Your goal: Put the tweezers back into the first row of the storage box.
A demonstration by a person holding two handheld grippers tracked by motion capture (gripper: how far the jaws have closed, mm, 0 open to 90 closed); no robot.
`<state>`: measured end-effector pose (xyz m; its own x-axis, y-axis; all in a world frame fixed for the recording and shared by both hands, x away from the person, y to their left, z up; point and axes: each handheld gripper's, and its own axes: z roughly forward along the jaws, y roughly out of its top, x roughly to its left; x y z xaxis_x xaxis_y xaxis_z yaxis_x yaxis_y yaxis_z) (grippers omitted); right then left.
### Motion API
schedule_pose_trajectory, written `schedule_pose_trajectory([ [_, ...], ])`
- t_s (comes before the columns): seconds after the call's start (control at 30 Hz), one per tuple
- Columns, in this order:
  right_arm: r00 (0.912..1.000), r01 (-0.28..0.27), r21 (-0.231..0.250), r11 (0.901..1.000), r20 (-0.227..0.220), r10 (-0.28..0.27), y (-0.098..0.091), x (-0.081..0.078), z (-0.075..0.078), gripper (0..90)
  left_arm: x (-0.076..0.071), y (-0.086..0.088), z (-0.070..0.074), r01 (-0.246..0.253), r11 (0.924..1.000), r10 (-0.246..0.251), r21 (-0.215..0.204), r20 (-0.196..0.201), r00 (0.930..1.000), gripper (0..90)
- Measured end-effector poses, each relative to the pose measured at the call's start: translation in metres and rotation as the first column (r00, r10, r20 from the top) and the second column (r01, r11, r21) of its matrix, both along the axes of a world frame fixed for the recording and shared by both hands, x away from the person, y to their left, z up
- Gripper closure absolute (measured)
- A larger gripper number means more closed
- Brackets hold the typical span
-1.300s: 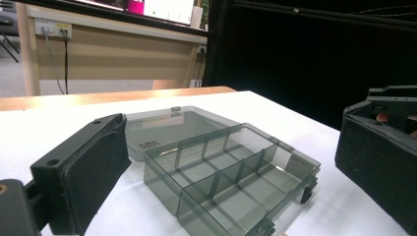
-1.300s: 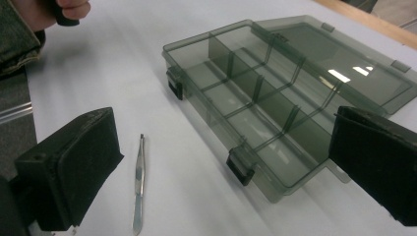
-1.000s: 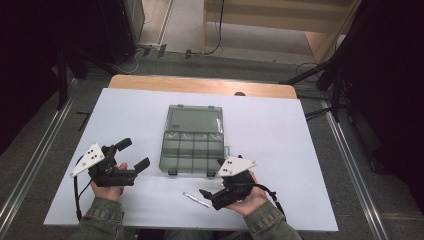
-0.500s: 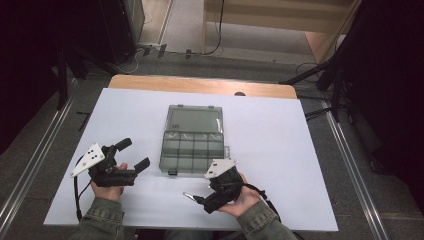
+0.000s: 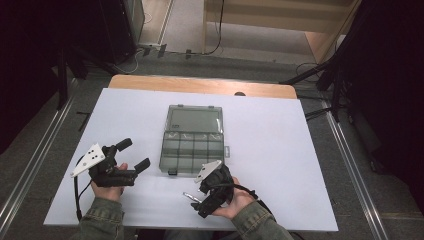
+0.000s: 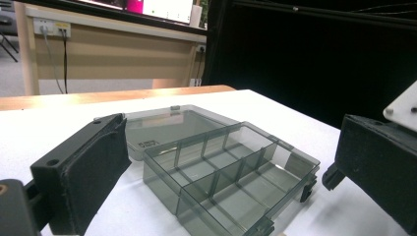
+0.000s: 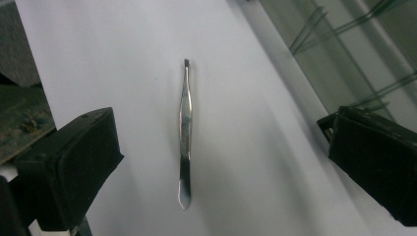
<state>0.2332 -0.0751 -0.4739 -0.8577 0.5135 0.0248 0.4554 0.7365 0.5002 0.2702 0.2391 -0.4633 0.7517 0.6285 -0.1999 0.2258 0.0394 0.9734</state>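
A smoky clear compartment box lies open mid-table with its lid folded flat behind, so every cell is reachable from above, and all look empty. The right gripper tips down over the steel tweezers, jaws spread wide to either side of them and not touching, probably lining up a pick. The left gripper waits just left of the box, jaws also apart, holding nothing.

Tweezers lie on the table, just before the organizer box.
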Motion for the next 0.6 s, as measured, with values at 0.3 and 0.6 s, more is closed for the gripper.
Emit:
schedule_pose_trajectory([
  [0.3,0.9990,-0.021,-0.057,0.9982,-0.040,0.019,0.009,0.001,-0.004,8.2,0.000,0.000,0.000,0.004,1.0000,-0.004,-0.003,-0.001,1.0000,0.0],
  [0.6,0.9935,-0.062,-0.129,0.9897,-0.102,0.049,0.023,0.002,-0.003,38.8,0.000,0.000,0.000,0.003,1.0000,-0.003,-0.002,-0.002,1.0000,0.0],
])
